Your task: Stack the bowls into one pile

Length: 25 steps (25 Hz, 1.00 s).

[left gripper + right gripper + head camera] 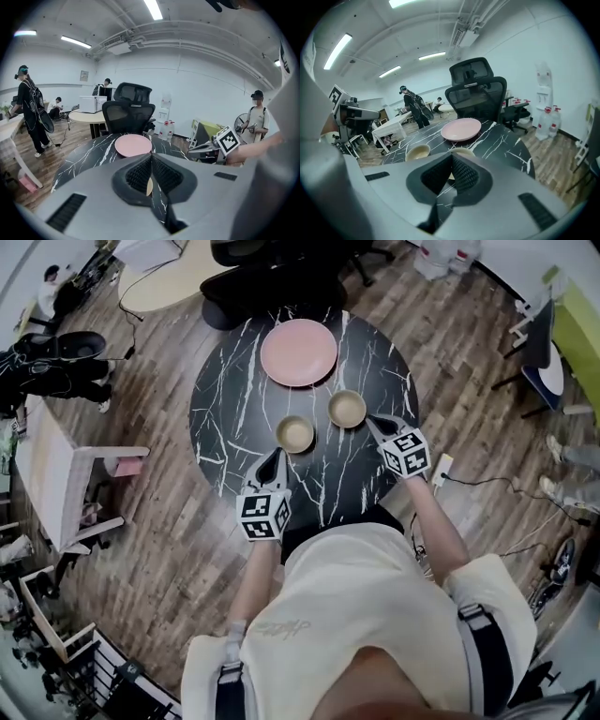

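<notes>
Head view: left gripper (277,458) and right gripper (371,421), jaws pressed together and empty, flank left bowl (295,434) and right bowl (347,409) beside the pink plate (298,352), seemingly poised to stack.

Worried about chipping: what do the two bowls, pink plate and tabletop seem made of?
The bowls: probably glazed ceramic, beige with a soft sheen. The plate: likely matte ceramic or melamine, evenly pink. The tabletop: black, white-veined marble or a marble-look slab.

- The plate (298,352) lies on the desk (225,418), toward its far side.
- Nearer the person, the left bowl (295,434) and the right bowl (347,409) stand apart, side by side.
- An office chair (272,273) stands behind the desk.
</notes>
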{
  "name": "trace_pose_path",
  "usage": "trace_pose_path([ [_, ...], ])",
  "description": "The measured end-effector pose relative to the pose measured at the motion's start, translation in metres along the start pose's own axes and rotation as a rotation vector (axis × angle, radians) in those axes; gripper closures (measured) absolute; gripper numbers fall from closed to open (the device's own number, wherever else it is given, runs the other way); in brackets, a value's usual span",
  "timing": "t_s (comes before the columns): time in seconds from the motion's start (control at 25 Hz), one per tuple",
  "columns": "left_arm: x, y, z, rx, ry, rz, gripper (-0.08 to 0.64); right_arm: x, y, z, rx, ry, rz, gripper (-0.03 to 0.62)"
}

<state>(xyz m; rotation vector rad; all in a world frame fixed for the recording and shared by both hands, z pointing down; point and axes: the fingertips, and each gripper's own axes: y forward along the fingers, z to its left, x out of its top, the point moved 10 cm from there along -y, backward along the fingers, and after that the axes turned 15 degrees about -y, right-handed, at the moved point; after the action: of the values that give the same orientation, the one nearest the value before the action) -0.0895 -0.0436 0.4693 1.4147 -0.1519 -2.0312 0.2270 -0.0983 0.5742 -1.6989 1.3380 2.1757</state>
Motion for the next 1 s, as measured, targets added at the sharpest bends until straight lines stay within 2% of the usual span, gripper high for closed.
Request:
trace_pose_path([
  [0.16,-0.009,0.012,-0.011,0.002,0.007,0.019,0.54,-0.017,-0.006,-0.017,-0.014,0.015,-0.01,0.588],
  [0.36,-0.021,0.02,-0.022,0.003,0.006,0.047,0.54,-0.026,-0.009,-0.033,-0.013,0.026,-0.034,0.514],
  [0.76,-0.034,0.028,-0.027,0.024,0.009,0.077,0.54,-0.024,0.022,-0.049,0.044,0.009,0.0,0.502],
  [1.0,-0.04,0.032,-0.028,0.049,-0.022,0.085,0.54,-0.031,0.05,-0.056,0.094,0.011,0.056,0.503],
])
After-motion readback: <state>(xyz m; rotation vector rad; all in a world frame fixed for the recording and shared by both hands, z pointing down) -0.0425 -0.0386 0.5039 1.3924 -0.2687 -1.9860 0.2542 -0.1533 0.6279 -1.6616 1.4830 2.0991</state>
